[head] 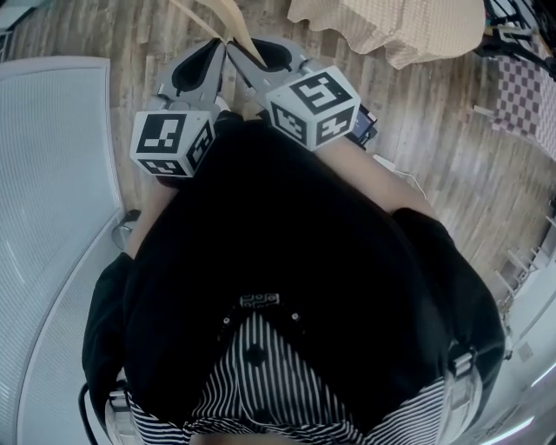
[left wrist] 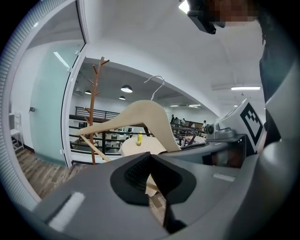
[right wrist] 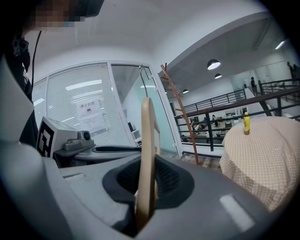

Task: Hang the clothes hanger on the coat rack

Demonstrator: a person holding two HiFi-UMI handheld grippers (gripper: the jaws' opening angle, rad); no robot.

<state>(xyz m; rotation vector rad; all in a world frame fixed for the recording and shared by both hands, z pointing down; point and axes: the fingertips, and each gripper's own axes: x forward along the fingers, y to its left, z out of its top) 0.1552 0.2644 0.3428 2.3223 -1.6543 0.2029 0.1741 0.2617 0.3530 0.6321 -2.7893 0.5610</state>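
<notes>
Right gripper (right wrist: 147, 180): jaws are clamping the wooden hanger (right wrist: 147, 140), which is standing edge-on in the right gripper view and running straight up out of the pads. Left gripper (left wrist: 151, 180): jaws are pinched down to a narrow slit, and the hanger's lower bar (left wrist: 96, 149) is running down into that slit, so it looks like they are gripping it too.

In the left gripper view the hanger (left wrist: 145, 115) is showing side-on, with the metal hook (left wrist: 157, 86) pointing up and catching on nothing. In the head view both grippers, left (head: 213, 52) and right (head: 248, 52), are meeting tip to tip on the hanger (head: 236, 26), held out in front of the person's chest over the wooden floor (head: 434, 156).

The hanger is hanging in the air, not on the rack. The coat rack (left wrist: 95, 108) is standing well beyond it, right by the glass wall (left wrist: 51, 108); the right gripper view is also showing it (right wrist: 180, 117). A table (right wrist: 262, 154) under a checked cloth is sitting to the right of the rack, with a yellow bottle (right wrist: 246, 123) on top.
</notes>
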